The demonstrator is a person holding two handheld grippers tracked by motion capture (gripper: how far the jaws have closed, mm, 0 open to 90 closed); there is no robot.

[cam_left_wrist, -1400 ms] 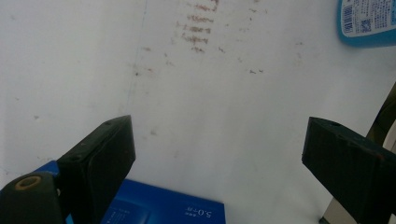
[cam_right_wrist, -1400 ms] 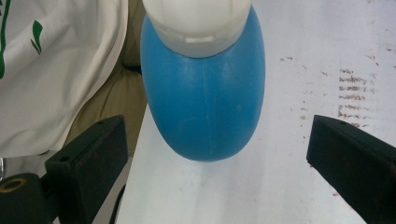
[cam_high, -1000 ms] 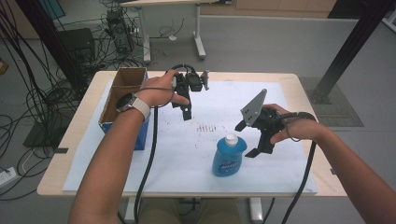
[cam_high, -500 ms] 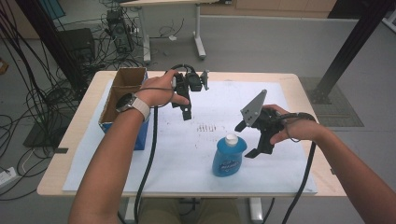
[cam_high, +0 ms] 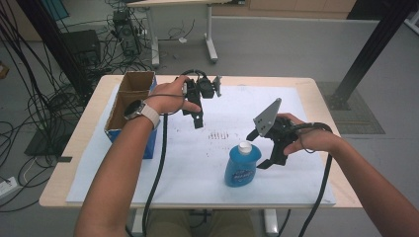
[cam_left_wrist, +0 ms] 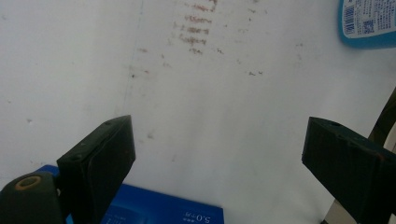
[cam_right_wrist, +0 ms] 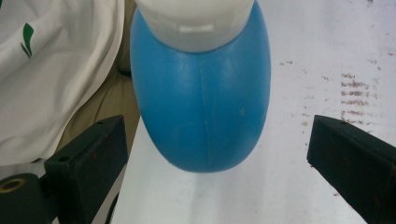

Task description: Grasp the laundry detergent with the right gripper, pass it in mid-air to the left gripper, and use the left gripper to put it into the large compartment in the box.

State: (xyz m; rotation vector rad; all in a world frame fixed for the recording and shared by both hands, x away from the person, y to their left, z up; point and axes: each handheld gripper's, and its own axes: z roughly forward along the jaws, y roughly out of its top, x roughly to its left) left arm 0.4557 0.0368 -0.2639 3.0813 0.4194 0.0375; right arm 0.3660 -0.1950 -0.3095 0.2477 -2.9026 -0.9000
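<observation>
A blue soap bottle (cam_high: 242, 167) with a white cap stands upright on the white sheet (cam_high: 207, 163) near the table's front. In the right gripper view the bottle (cam_right_wrist: 201, 107) sits just ahead of my right gripper (cam_right_wrist: 219, 140), a gap showing on each side. In the high view that right gripper (cam_high: 259, 148) is open beside the bottle's right flank. My left gripper (cam_high: 196, 116) hangs open over the sheet toward the back, pointing down. Nothing lies between the left gripper (cam_left_wrist: 219, 140) jaws but stained sheet.
An open cardboard box (cam_high: 129, 98) with a blue side stands at the table's left, and its blue edge (cam_left_wrist: 159, 212) shows under my left gripper. Brown marks (cam_high: 217, 135) dot the sheet's middle. Cables and desk legs crowd the floor behind the table.
</observation>
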